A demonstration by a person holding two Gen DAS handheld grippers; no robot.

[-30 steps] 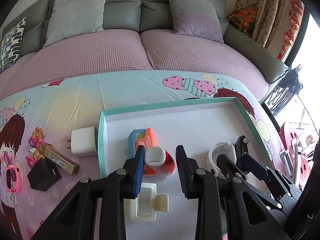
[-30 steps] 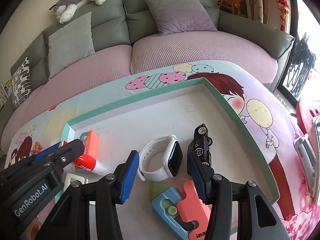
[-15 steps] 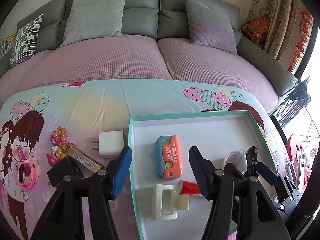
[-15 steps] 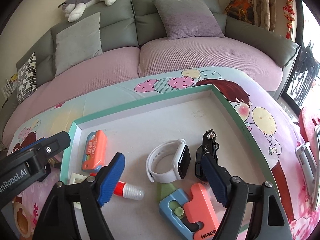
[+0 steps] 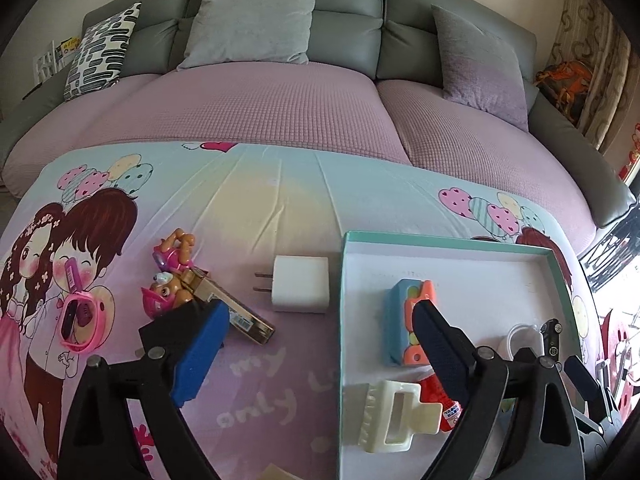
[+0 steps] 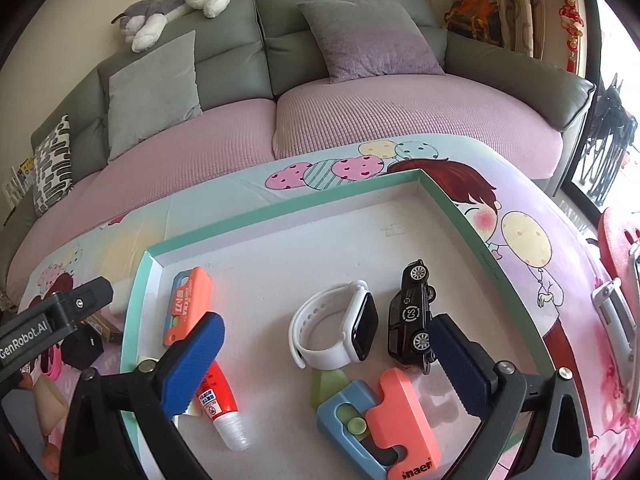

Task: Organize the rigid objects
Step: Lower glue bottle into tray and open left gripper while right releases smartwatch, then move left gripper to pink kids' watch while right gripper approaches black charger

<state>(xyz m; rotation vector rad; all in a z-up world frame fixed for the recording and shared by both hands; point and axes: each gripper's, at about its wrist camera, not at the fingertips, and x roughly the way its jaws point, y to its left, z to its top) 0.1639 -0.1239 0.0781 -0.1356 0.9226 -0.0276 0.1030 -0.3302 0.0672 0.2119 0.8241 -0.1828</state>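
A teal-rimmed white tray (image 5: 345, 300) (image 6: 280, 210) holds a blue-orange utility knife (image 5: 404, 320) (image 6: 188, 304), a red glue tube (image 6: 218, 404) (image 5: 442, 400), a cream hair clip (image 5: 394, 414), a white smartwatch (image 6: 340, 330), a black toy car (image 6: 412, 316) and a second blue-orange knife (image 6: 380, 420). My left gripper (image 5: 320, 354) is open and empty above the tray's left edge. My right gripper (image 6: 324, 364) is open and empty over the tray's front. Left of the tray lie a white charger (image 5: 300, 288), a brown box (image 5: 232, 312), a black cube (image 5: 176, 328) and toy pups (image 5: 172, 272).
A pink toy watch (image 5: 82, 320) lies at the far left of the cartoon-print cloth (image 5: 260, 208). A sofa with cushions (image 5: 252, 20) stands behind. A plush dog (image 6: 172, 4) lies on the sofa back.
My left gripper let go of the glue tube in the tray, opened wide, rose and swung left. My right gripper opened wider and drew back a little.
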